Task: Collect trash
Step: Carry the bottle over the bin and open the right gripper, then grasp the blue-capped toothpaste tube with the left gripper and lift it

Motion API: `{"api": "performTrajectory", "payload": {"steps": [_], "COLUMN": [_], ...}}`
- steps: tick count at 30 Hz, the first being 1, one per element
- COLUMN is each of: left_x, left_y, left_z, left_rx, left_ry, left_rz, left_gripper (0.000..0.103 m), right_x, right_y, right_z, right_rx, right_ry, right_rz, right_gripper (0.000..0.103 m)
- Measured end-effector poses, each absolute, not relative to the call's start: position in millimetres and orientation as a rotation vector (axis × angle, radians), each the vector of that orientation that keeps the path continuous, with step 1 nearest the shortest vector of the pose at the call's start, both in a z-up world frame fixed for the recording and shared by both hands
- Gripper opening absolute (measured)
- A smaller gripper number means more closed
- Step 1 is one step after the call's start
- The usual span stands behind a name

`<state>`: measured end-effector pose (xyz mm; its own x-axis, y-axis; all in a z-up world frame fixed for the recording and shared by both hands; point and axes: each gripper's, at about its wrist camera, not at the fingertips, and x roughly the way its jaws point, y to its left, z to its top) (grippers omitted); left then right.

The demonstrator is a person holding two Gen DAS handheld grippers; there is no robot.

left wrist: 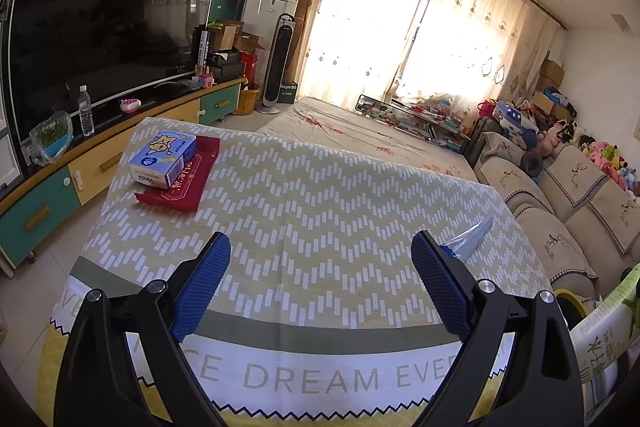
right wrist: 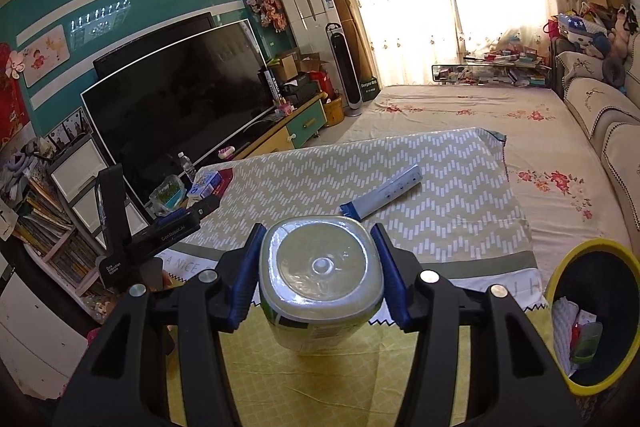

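Above the table's near edge, the right gripper [right wrist: 318,273] clamped an empty plastic bottle [right wrist: 320,283]; the yellow bin [right wrist: 560,267] already held scraps, a wrapper [right wrist: 384,197] remained, and the left gripper [left wrist: 320,283] gaped empty.

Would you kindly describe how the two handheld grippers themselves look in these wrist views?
Both match: the left gripper and the right gripper have glossy black plastic arms with round silver pivot bolts, ending in blue fingers with a fine dotted grip texture. Seen from the right wrist view, the left unit's black body carries small white lettering. No cables or sleeves show.
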<state>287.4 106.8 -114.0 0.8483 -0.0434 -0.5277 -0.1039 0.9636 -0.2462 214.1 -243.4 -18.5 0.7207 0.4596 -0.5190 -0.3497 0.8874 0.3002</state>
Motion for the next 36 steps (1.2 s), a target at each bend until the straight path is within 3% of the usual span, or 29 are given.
{"api": "performTrajectory", "payload": {"steps": [10,20,22,31,36], "left_x": [290.8,293.2,294.1,295.9,296.8], "left_y": [104.9,98.3,96.6,83.1,72.3], "left_z": [-116.0,-118.2,-119.4,-122.6,-122.9], "left_rx": [-0.258,-0.239,-0.232,-0.195,-0.175], "left_ry": [0.573,0.587,0.592,0.613,0.622], "left_rz": [0.028,0.012,0.009,-0.021,-0.074], "left_gripper": [0.091,0.091,0.091,0.091,0.091], "right_x": [210.0,237.5,240.0,251.9,282.4], "right_y": [-372.7,-487.3,-499.8,-440.2,-373.0], "right_z": [-2.6,-81.9,-96.4,-66.5,-56.2], "right_rx": [0.224,0.25,0.29,0.322,0.294], "right_ry": [0.527,0.703,0.709,0.548,0.468], "right_rz": [0.055,-0.28,-0.325,-0.203,-0.068], "right_gripper": [0.051,0.051,0.058,0.072,0.073]}}
